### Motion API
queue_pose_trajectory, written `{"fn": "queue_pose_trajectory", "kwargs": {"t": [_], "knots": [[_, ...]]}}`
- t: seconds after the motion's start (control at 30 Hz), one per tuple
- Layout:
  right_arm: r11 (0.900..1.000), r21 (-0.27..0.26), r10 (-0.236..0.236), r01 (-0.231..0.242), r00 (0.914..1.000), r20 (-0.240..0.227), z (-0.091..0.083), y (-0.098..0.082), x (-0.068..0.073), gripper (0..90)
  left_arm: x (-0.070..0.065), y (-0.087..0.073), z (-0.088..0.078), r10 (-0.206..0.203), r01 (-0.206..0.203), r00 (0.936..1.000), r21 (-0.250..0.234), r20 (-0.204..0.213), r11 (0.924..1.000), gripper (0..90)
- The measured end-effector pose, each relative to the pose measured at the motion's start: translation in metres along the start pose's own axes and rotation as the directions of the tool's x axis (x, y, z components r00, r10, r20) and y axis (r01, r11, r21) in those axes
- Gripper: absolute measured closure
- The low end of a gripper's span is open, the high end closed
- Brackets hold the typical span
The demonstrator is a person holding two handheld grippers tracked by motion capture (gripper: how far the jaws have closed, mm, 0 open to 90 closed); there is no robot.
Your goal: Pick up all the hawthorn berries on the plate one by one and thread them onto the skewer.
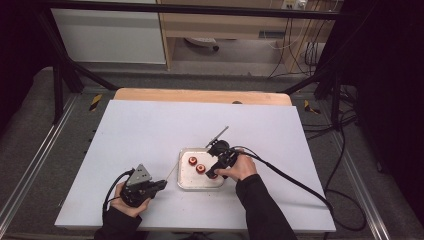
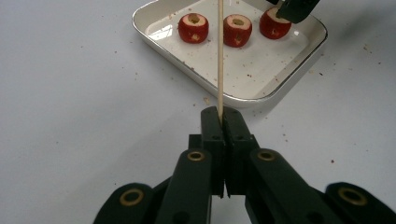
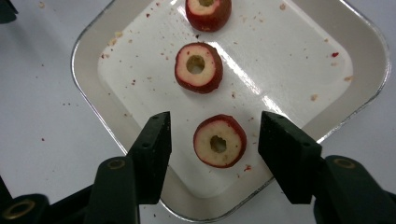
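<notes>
Right gripper [image 3: 212, 140] hangs over the white square metal tray [image 3: 88, 79], jaws half open and holding nothing, straddling the red cored fruit slice [image 3: 219, 141] at the tray's six o'clock. Left gripper [image 2: 220, 122] clamps the thin wooden skewer [image 2: 220, 56]. Judged next: pinch the slice for threading.
</notes>
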State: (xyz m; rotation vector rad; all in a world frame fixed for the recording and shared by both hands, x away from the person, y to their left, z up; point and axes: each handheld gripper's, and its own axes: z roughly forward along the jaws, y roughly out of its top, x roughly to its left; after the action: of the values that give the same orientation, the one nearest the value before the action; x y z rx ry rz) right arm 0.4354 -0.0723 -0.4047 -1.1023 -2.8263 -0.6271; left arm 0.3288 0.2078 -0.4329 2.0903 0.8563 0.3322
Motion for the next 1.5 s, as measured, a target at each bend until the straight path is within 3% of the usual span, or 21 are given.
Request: {"fn": "queue_pose_trajectory", "kwargs": {"t": [0.47, 0.73, 0.9, 0.93, 1.07, 1.13, 1.23, 1.4, 1.43, 1.47, 1.5], "knots": [[0.998, 0.061, 0.025, -0.024, 0.9993, -0.027, 0.011, 0.003, -0.006, 59.3, 0.000, 0.000, 0.001, 0.001, -0.001, 1.0000, 0.008, 0.005, 1.0000, 88.5], [0.997, 0.072, 0.044, -0.042, 0.9985, -0.031, 0.011, 0.003, -0.006, 60.2, -0.001, 0.000, 0.001, 0.004, -0.004, 1.0000, 0.007, 0.004, 1.0000, 88.5], [0.998, 0.020, 0.059, -0.058, 0.9972, -0.045, 0.000, 0.002, -0.004, 60.3, -0.001, 0.000, 0.000, 0.004, -0.004, 1.0000, 0.002, 0.002, 1.0000, 88.5], [0.997, -0.030, 0.067, -0.068, 0.9963, -0.055, -0.008, 0.001, -0.003, 60.3, -0.001, 0.000, 0.000, 0.003, -0.003, 1.0000, -0.001, 0.002, 1.0000, 88.5], [0.992, -0.092, 0.086, -0.091, 0.9947, -0.056, -0.019, -0.001, -0.001, 60.4, -0.002, 0.000, 0.000, 0.003, -0.003, 1.0000, -0.007, 0.001, 1.0000, 88.5], [0.982, -0.159, 0.094, -0.105, 0.9929, -0.073, -0.026, -0.004, 0.001, 60.5, -0.003, 0.000, 0.000, 0.001, -0.001, 1.0000, -0.011, -0.001, 0.9999, 88.5], [0.956, -0.254, 0.117, -0.143, 0.9863, -0.116, -0.032, -0.010, 0.002, 60.5, -0.003, 0.000, 0.000, -0.001, 0.001, 1.0000, -0.014, -0.004, 0.9999, 88.5], [0.898, -0.397, 0.139, -0.192, 0.9775, -0.159, -0.034, -0.021, 0.002, 60.6, -0.003, 0.000, 0.000, -0.011, 0.011, 0.9999, -0.021, -0.010, 0.9997, 88.5], [0.898, -0.397, 0.139, -0.192, 0.9775, -0.159, -0.034, -0.021, 0.002, 60.6, -0.004, 0.000, 0.000, -0.013, 0.013, 0.9999, -0.022, -0.011, 0.9997, 88.5], [0.865, -0.451, 0.153, -0.220, 0.9715, -0.181, -0.034, -0.025, 0.003, 60.6, -0.004, 0.000, 0.000, -0.016, 0.016, 0.9998, -0.024, -0.012, 0.9996, 88.5], [0.854, -0.467, 0.160, -0.232, 0.9691, -0.187, -0.034, -0.027, 0.003, 60.6, -0.004, 0.000, 0.000, -0.018, 0.018, 0.9997, -0.028, -0.013, 0.9995, 88.5]]}}
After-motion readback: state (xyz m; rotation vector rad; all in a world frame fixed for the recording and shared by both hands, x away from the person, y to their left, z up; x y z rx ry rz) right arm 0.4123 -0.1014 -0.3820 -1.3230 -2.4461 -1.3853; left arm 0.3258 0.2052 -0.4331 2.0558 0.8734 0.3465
